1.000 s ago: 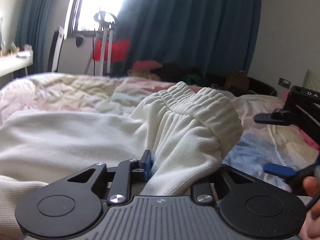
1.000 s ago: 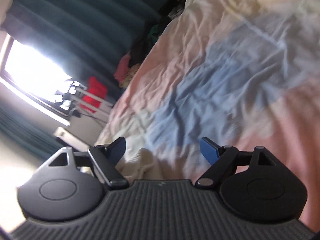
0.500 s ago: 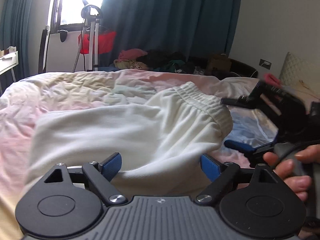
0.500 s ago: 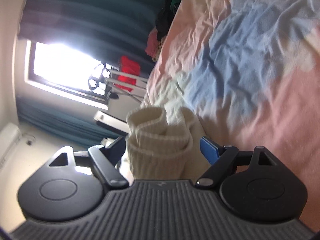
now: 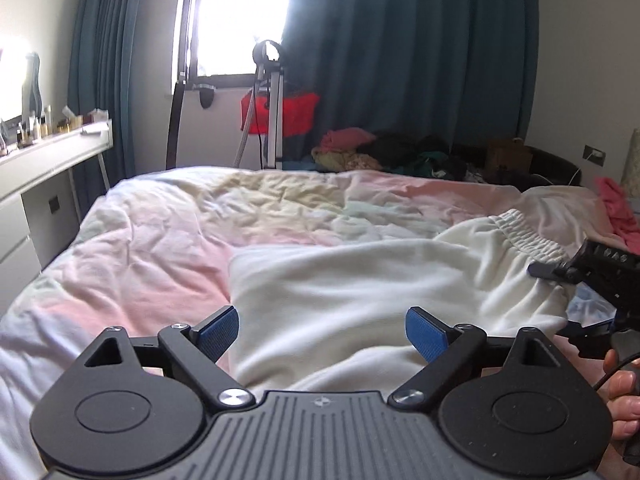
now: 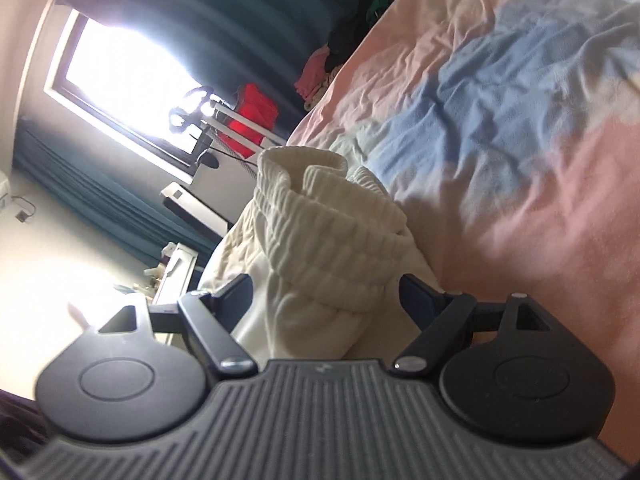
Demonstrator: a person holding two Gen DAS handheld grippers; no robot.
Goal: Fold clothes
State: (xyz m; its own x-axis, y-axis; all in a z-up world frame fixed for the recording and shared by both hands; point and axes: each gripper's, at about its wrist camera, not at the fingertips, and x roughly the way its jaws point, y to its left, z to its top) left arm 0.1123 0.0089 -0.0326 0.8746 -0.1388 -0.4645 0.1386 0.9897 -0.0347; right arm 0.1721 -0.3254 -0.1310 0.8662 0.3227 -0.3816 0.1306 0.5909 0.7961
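On the bed [image 5: 168,240], a pair of cream white pants [image 5: 380,280] is lying spread out over the soft cover of pink, yellow and blue patches. The stretchy waistband [image 5: 524,232] is sitting at the far right end of the pants.

The left gripper [image 5: 322,330] is hanging just above the near part of the pants. Its jaws have just been opening and are standing wide apart now. The blue pads [image 5: 218,330] are not touching the cloth, and the gripper is not holding anything.

The right gripper [image 6: 326,294] is tipped on its side, so the room is looking slanted in its view. It is sitting right at the bunched, ribbed waistband [image 6: 328,240], which is poking in between its jaws. The jaws have just been closing a little, but they are still wide. The cloth is lying close to both pads, and I cannot tell if they are pressing on it.

In the left view, the right gripper [image 5: 576,300] is showing at the right edge by the waistband, with the person's hand [image 5: 622,400] holding it.

Behind the bed, dark blue curtains [image 5: 420,60] are hanging by a bright window [image 5: 236,12].
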